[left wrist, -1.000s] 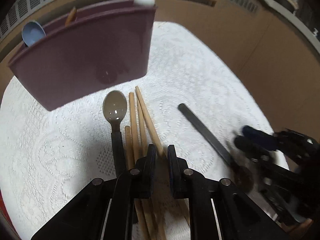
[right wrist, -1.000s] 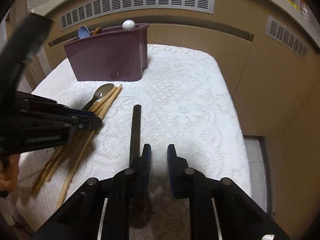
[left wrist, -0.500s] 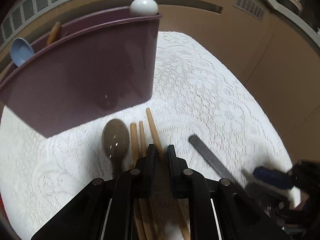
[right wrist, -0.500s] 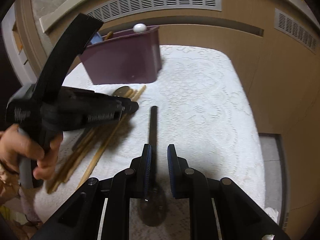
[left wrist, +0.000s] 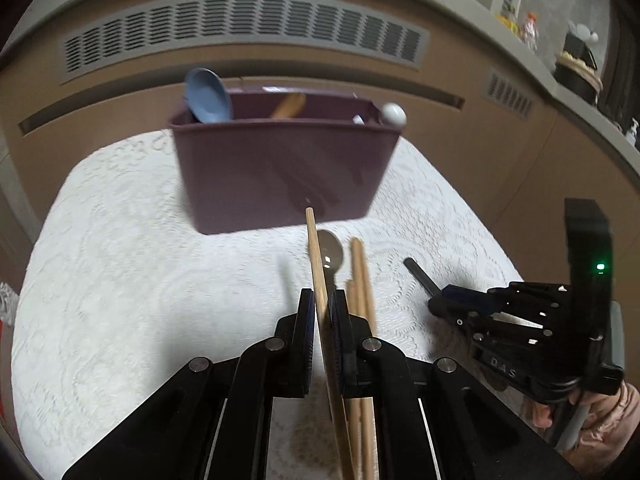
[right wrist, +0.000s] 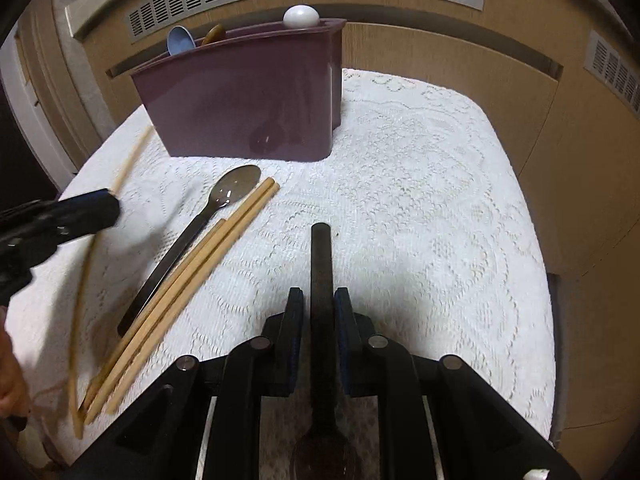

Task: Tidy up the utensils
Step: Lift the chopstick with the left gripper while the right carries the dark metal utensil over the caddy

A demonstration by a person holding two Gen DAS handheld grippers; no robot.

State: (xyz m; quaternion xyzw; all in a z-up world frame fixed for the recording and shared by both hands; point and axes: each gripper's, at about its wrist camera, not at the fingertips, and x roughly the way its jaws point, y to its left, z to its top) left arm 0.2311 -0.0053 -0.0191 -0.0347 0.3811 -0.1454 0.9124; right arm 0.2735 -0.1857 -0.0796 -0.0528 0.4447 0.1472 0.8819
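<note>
From the left wrist camera, the left gripper [left wrist: 322, 314] has its two fingers pressed against a single wooden chopstick [left wrist: 316, 256], which runs forward between them, its tip pointing toward a purple utensil holder [left wrist: 280, 168]. The holder stands at the far side of a white lace tablecloth [left wrist: 120, 280]. A blue spoon [left wrist: 208, 96], a wooden utensil [left wrist: 288, 105] and a white round-ended utensil [left wrist: 393, 114] stick up out of it. On the cloth just past the gripper lie a grey spoon [left wrist: 330, 254] and more chopsticks [left wrist: 360, 276], side by side. To the right, the right gripper [left wrist: 442, 304] grasps a dark handle [left wrist: 420, 276].

From the right wrist camera, the right gripper [right wrist: 316, 312] has its fingers closed on the flat dark handle [right wrist: 321, 264] of a utensil, whose bowl end shows dimly beneath the gripper body. The handle points toward the holder [right wrist: 248, 100]. On the cloth to the left lie the grey spoon [right wrist: 236, 190] and three chopsticks [right wrist: 224, 240], touching one another. At the far left, the left gripper [right wrist: 106, 210] holds its blurred chopstick [right wrist: 84, 280] over the tablecloth [right wrist: 420, 200].
</note>
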